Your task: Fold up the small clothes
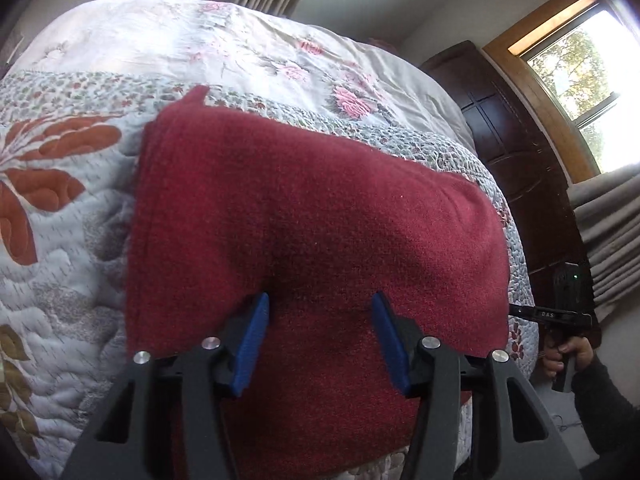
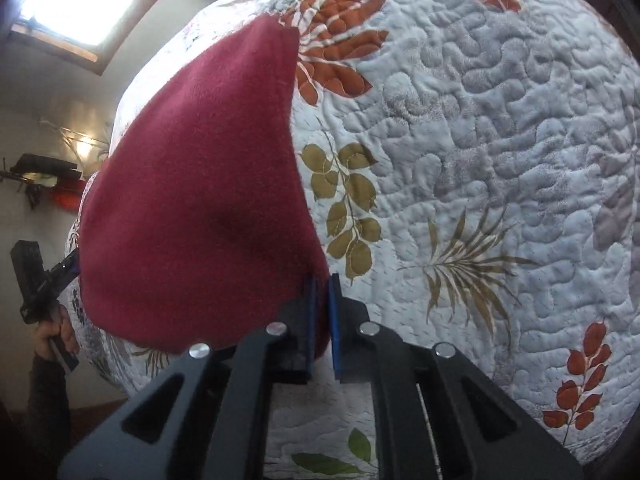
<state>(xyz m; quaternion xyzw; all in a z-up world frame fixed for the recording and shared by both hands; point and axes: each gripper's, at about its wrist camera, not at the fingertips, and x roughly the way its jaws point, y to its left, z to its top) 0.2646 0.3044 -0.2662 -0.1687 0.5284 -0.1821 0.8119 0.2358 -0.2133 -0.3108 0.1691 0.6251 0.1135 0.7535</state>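
Note:
A folded dark red fleece garment [image 1: 304, 208] lies on the quilted bed near its front edge. My left gripper [image 1: 320, 300] hovers open over the garment's near edge; its blue pads [image 1: 252, 344] are wide apart with nothing between them. In the right wrist view the same garment [image 2: 200, 200] fills the left half, and my right gripper [image 2: 322, 280] is shut on its near right corner, with red cloth pinched between the blue pads. The right gripper [image 1: 516, 310] also shows at the garment's right edge in the left wrist view. The left gripper [image 2: 70, 268] appears at the cloth's left edge.
The bed is covered by a white floral quilt [image 2: 480, 160] with leaf prints. A dark wooden cabinet [image 1: 508, 136] and a window [image 1: 580, 80] stand to the right of the bed, with curtains [image 1: 612, 232]. A hand [image 1: 564, 356] and dark sleeve hold the right gripper.

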